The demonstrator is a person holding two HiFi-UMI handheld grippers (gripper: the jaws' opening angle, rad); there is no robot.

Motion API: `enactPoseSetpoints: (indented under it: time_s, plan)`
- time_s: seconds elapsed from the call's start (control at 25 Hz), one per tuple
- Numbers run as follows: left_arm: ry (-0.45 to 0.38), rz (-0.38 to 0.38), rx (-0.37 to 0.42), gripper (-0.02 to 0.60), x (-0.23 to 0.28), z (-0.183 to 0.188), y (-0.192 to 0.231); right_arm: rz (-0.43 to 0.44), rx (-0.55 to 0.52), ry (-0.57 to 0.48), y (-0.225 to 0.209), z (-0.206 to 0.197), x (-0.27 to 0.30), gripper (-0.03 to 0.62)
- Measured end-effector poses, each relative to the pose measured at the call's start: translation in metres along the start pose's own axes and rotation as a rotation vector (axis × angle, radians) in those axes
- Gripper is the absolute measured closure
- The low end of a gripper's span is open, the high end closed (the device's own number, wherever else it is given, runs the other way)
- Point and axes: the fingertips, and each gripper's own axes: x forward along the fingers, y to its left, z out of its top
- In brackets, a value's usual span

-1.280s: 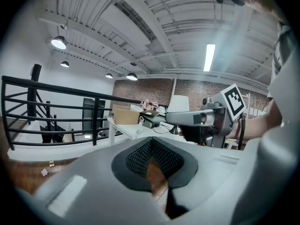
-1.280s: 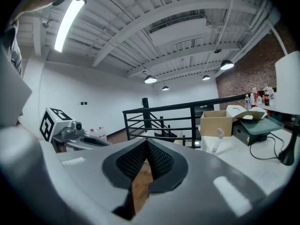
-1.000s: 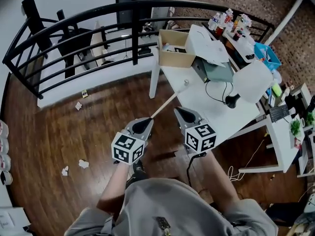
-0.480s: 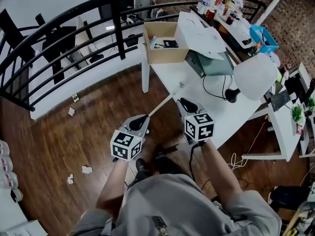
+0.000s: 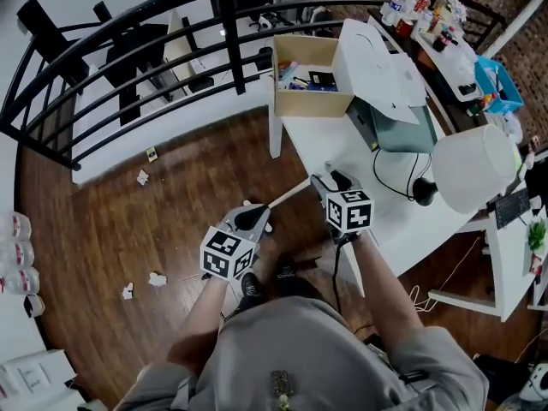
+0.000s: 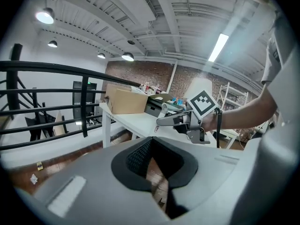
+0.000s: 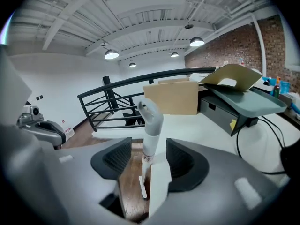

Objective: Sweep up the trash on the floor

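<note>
Beside white table (image 5: pixel 318 144): left gripper (image 5: pixel 254 218) fingers (image 6: pixel 133 158) together, right gripper (image 5: pixel 325 182) opening around handle (image 7: pixel 151 125).

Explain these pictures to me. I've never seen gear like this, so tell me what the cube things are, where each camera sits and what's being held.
There is no robot here. A person holds a two-jaw tool in each hand, and the patterned cubes are part of those tools. One picture comes from a camera on the person's head, looking steeply down. The other two come from cameras riding on each tool, looking along its jaws. Crumpled paper scraps lie on the wooden floor, and a white table stands ahead. The right gripper has its jaws opening, with a long white pole, likely a broom handle, standing between them ungripped. The left gripper is shut, and its own view shows nothing between its jaws.
</note>
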Motion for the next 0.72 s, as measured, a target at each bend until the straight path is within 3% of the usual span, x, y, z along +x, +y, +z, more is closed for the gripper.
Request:
enactPoseSetpoints:
  time_s: [0.2,0.32,0.36,0.56,0.72]
  plan:
    - [0.030,0.047,-0.017,0.575,0.001,-0.012,0.013,0.054,-0.046,0.038,0.002,0.001,0.021,0.387]
    - [0.041,0.066,-0.036,0.575,-0.001,-0.023,0.016,0.090,-0.100,0.068,0.011,0.003,0.030,0.485]
    - [0.047,0.071,-0.048,0.575,-0.001,-0.028,0.018,0.112,-0.118,0.073,0.017,0.005,0.031,0.490]
    - [0.056,0.111,-0.135,0.575,-0.011,-0.052,0.031,0.248,-0.205,0.092,0.065,0.011,0.033,0.494]
    - [0.032,0.151,-0.130,0.575,-0.024,-0.056,0.039,0.336,-0.271,0.080,0.110,0.022,0.030,0.496]
